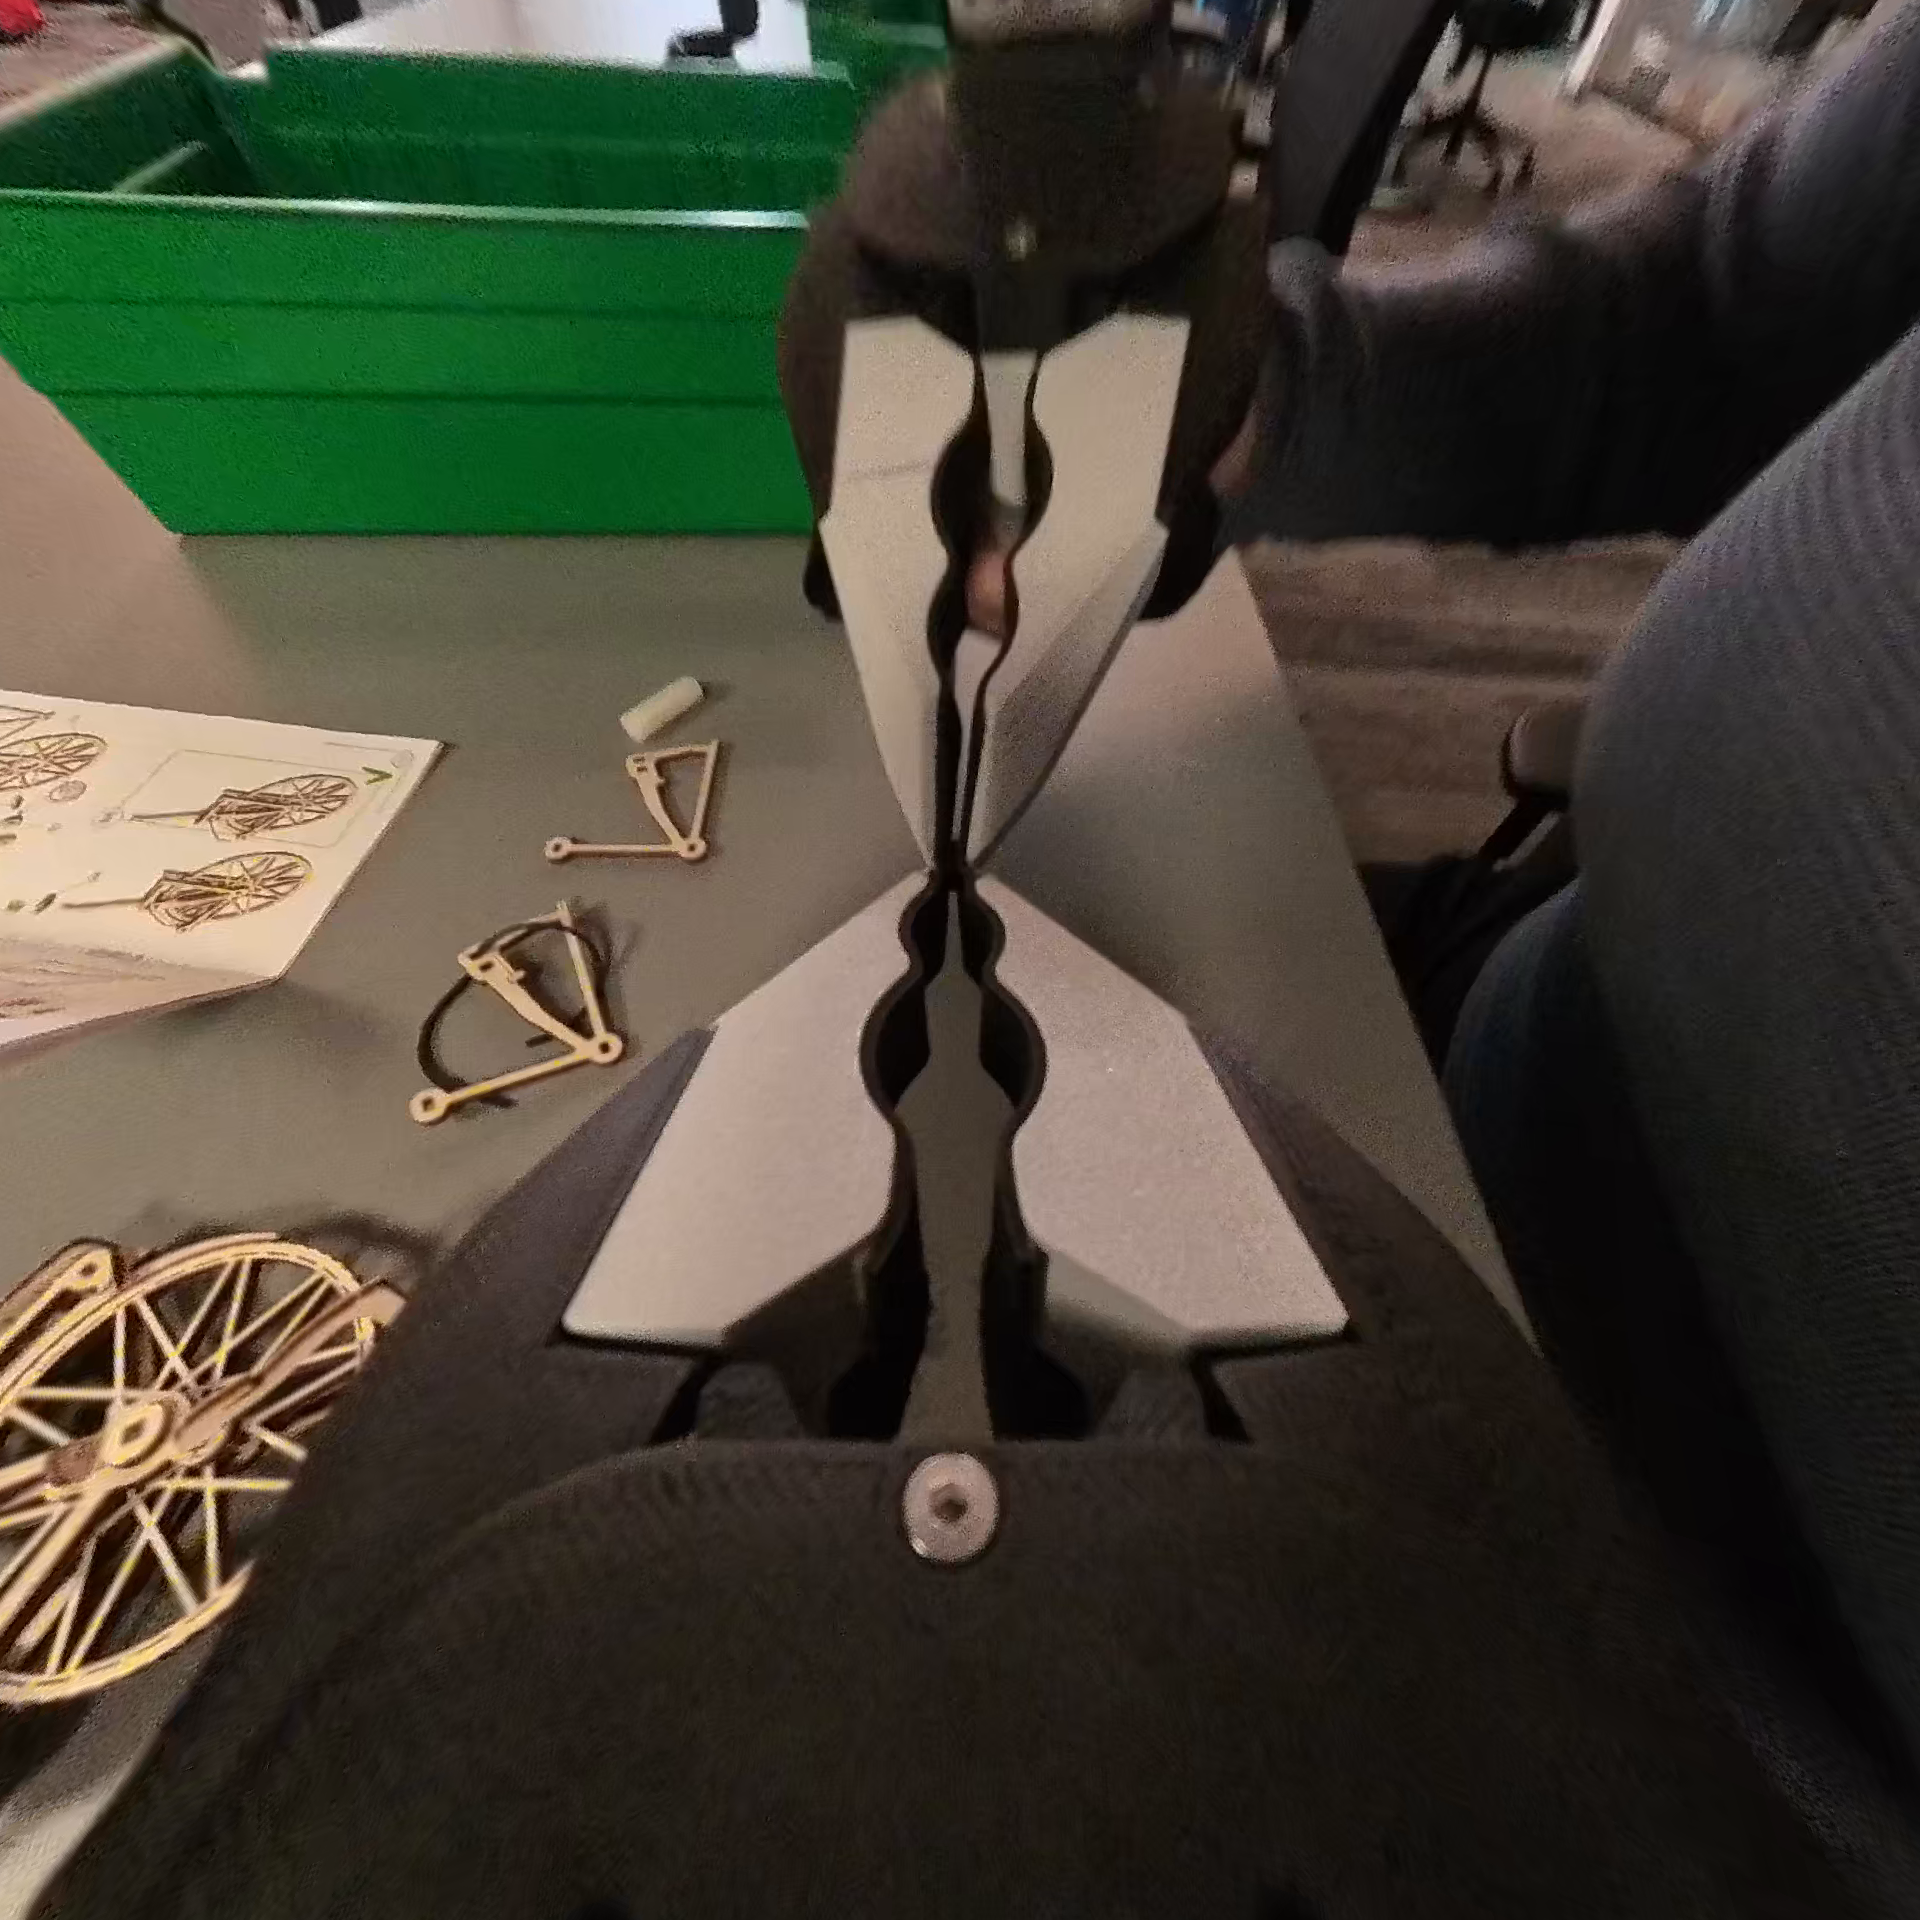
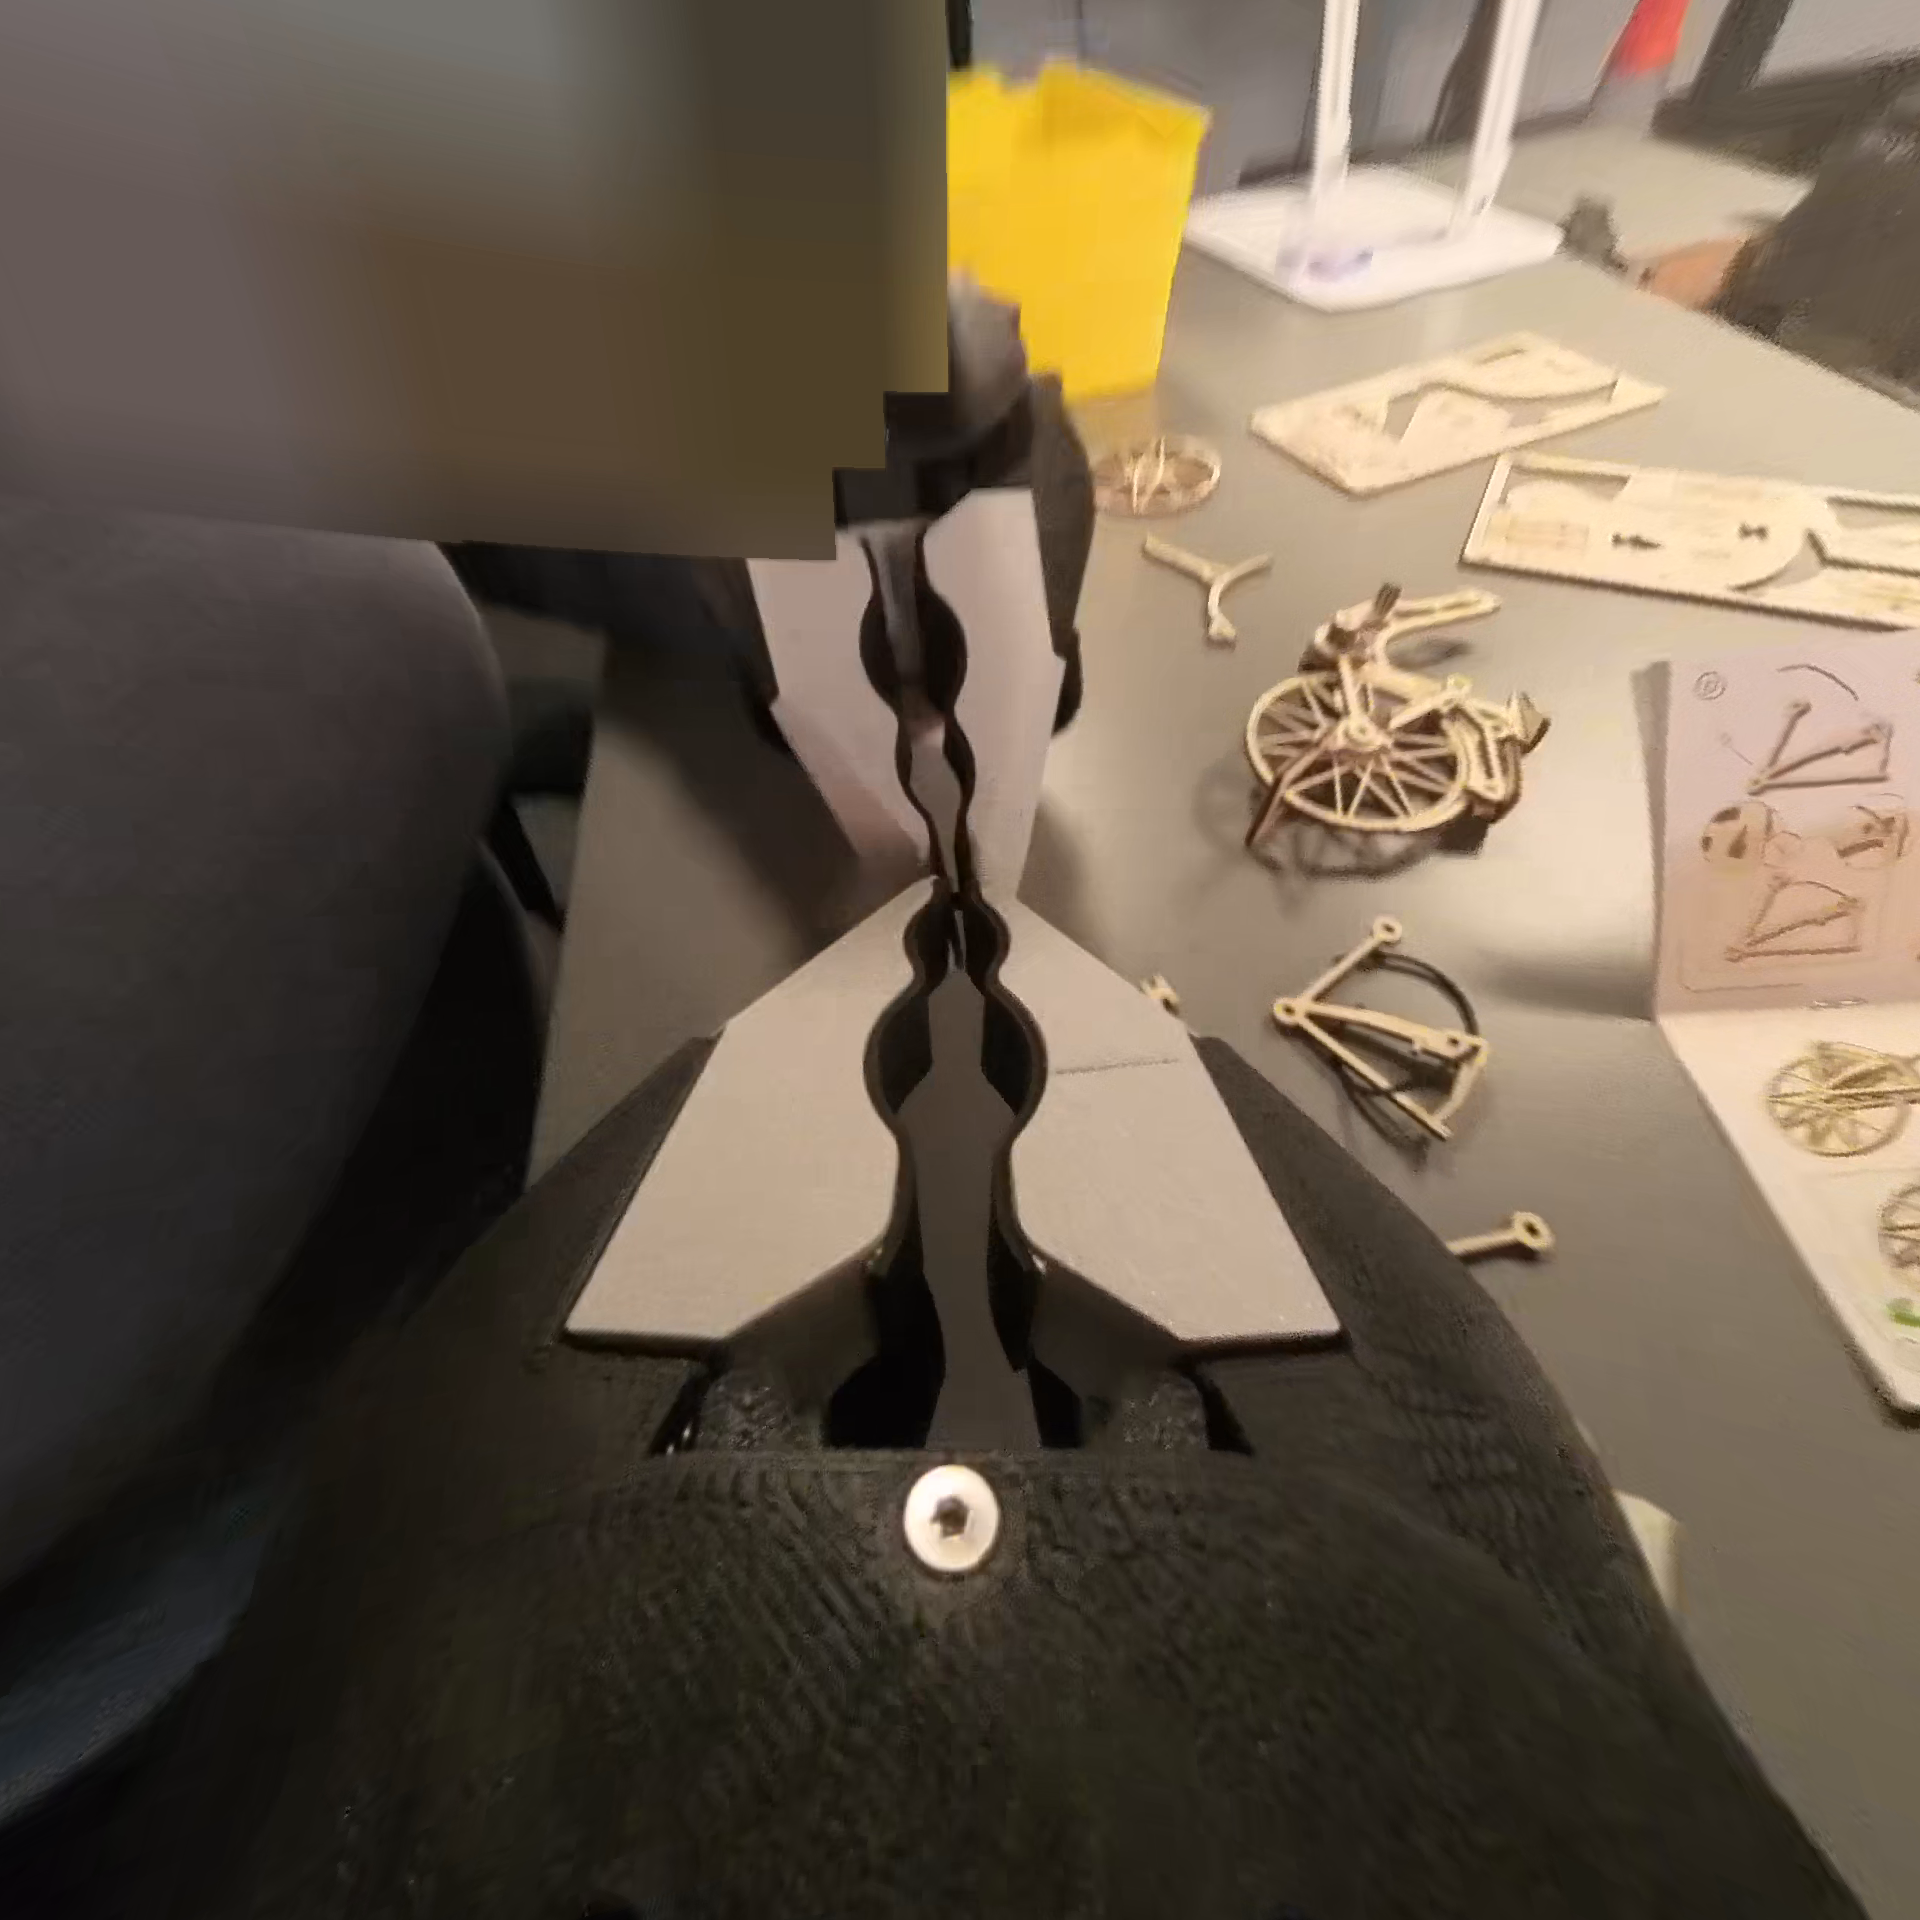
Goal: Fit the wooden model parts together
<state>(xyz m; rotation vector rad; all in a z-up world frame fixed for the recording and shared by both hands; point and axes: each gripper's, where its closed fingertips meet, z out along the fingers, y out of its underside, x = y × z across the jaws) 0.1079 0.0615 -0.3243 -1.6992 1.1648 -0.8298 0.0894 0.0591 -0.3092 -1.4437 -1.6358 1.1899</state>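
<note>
My left gripper [image 1: 951, 894] and right gripper [image 2: 954, 920] are both shut and meet tip to tip above the grey table's near edge. The right gripper also shows in the left wrist view [image 1: 961, 831], and the left gripper in the right wrist view [image 2: 951, 862]. Something thin and dark sits where the tips meet; I cannot tell what it is. A wooden spoked-wheel model [image 1: 135, 1455] [image 2: 1382, 748] lies on the table. A triangular wooden frame with a black band [image 1: 530, 1008] [image 2: 1382, 1023] lies beside it. A second triangular frame [image 1: 655, 805] lies farther off.
Green bins [image 1: 416, 343] stand behind an instruction sheet [image 1: 187, 842] and a small pale cylinder [image 1: 662, 707]. Punched wooden sheets [image 2: 1455, 410], a Y-shaped piece [image 2: 1210, 577], a small wheel [image 2: 1153, 473], a wooden pin [image 2: 1501, 1236], a booklet [image 2: 1787, 831] and a yellow container [image 2: 1070, 218] are also there. A person's sleeve [image 1: 1558, 312] is close. My two grippers' fingertips are within a few centimetres of each other. Both grippers' tips are roughly 15 cm from the wooden spoked-wheel model [image 1: 135, 1455]. Seen from the right wrist view [image 2: 1353, 727] as well.
</note>
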